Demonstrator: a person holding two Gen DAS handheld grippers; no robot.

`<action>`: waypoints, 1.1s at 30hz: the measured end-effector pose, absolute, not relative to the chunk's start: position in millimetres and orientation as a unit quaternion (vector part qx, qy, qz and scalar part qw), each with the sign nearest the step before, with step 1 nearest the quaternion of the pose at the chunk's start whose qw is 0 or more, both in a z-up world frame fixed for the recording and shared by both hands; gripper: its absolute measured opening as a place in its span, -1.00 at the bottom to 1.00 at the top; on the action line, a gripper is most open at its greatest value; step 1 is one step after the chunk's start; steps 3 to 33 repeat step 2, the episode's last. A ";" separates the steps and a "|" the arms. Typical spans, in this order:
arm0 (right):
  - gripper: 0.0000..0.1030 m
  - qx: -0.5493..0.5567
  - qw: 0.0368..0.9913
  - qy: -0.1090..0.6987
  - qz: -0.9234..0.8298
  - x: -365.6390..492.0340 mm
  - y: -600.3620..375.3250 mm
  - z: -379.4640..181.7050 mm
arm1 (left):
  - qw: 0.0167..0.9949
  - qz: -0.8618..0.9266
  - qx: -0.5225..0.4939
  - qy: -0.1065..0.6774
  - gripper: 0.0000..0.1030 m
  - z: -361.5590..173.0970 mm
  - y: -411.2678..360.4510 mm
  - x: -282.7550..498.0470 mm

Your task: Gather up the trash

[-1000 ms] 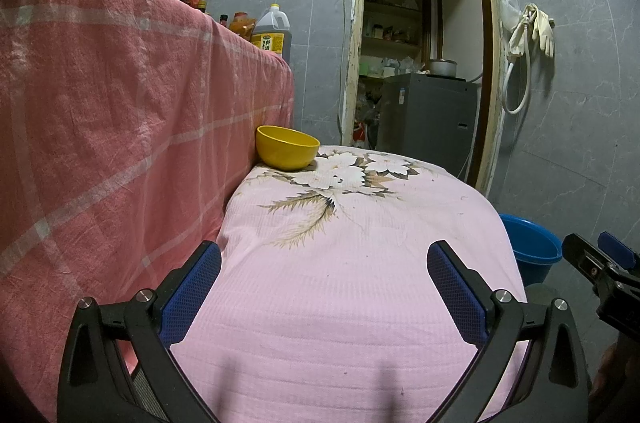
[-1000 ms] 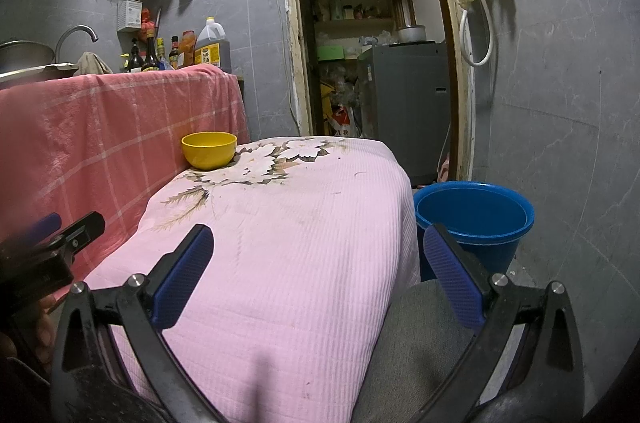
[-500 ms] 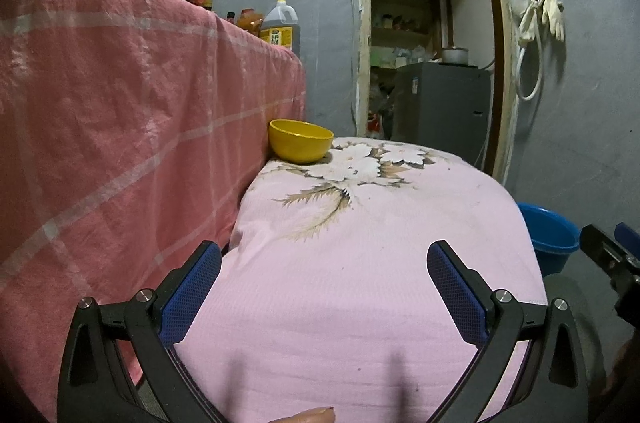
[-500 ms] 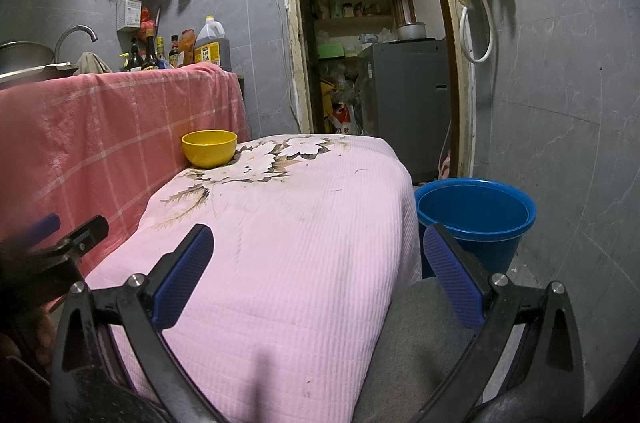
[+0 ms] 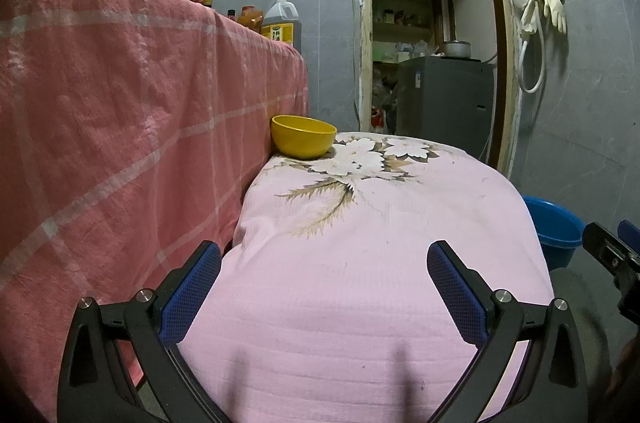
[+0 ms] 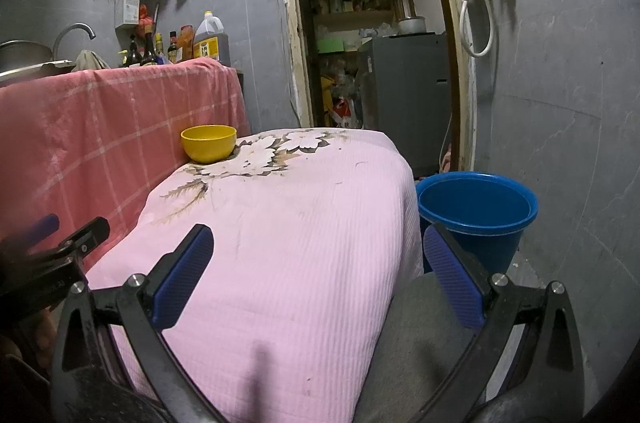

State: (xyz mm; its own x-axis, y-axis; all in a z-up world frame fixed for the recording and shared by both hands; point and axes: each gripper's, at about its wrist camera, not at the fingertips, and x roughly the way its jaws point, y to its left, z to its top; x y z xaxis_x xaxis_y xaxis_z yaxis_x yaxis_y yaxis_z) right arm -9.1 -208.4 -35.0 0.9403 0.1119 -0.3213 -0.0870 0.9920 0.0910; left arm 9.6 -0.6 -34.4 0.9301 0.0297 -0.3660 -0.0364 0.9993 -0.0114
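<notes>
Both sets of jaws stand spread wide with nothing between them. The left gripper (image 5: 324, 273) hangs over the near end of the pink flowered cloth (image 5: 360, 263) that covers the bench, and the right gripper (image 6: 318, 259) hangs over the same cloth nearer its right edge, where the cloth falls away toward the floor.

Further out, a yellow bowl (image 5: 303, 136) sits at the far left corner of the bench, right against the red checked cloth (image 5: 120, 123) draped over the higher counter. From these angles its inside cannot be seen (so whether it holds scraps is unknown). On the floor just beside the bench's right side stands a blue bucket (image 6: 476, 211), which looks empty in the right wrist view and seems the likely place for trash.

As for the trash itself, no loose wrapper, paper or scrap shows anywhere on the cloth; only faint stains mark it. My judgement is that either the collecting has not begun and the trash lies out of view, or the bench has been emptied and nothing is left here. The pictures do not settle which.
</notes>
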 end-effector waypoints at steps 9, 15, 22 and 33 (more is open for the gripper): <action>1.00 0.039 0.984 0.168 0.050 -9.1 -208.1 -35.5 | 0.982 0.015 -0.009 0.188 0.96 -34.7 1.0 11.7; 1.00 0.039 0.984 0.168 0.050 -9.1 -208.1 -35.5 | 0.982 0.015 -0.009 0.188 0.96 -34.7 1.0 11.7; 1.00 0.039 0.984 0.168 0.050 -9.1 -208.1 -35.5 | 0.982 0.015 -0.009 0.188 0.96 -34.7 1.0 11.7; 1.00 0.039 0.984 0.168 0.050 -9.1 -208.1 -35.5 | 0.982 0.015 -0.009 0.188 0.96 -34.7 1.0 11.7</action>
